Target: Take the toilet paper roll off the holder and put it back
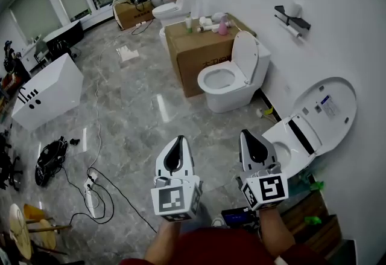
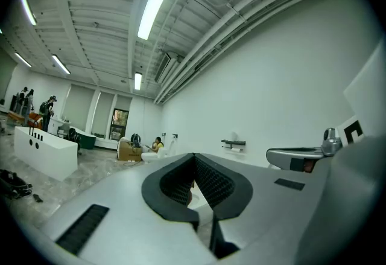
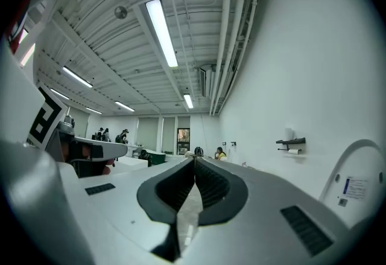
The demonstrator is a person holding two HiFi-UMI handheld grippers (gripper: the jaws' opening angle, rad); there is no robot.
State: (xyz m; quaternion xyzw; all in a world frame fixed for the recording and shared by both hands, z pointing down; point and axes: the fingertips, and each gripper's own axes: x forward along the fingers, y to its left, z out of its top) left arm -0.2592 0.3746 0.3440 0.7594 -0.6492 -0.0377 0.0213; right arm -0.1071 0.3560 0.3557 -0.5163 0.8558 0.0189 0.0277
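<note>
Grey floor point(image 1: 132, 107), holder point(image 1: 297, 19) on wall; left gripper point(image 1: 178, 140) and right gripper point(image 1: 246, 135) jaws pressed together, empty; only gripper views show ceiling lights point(image 3: 161, 31)

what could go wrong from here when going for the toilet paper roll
1. The left gripper and the right gripper both have their jaws together and hold nothing. If they reach the toilet paper roll on the wall holder like this, they would likely shove it rather than grasp it.
2. The open toilet's raised lid stands by the wall just ahead of the right gripper, so moving towards the holder could knock it.
</note>
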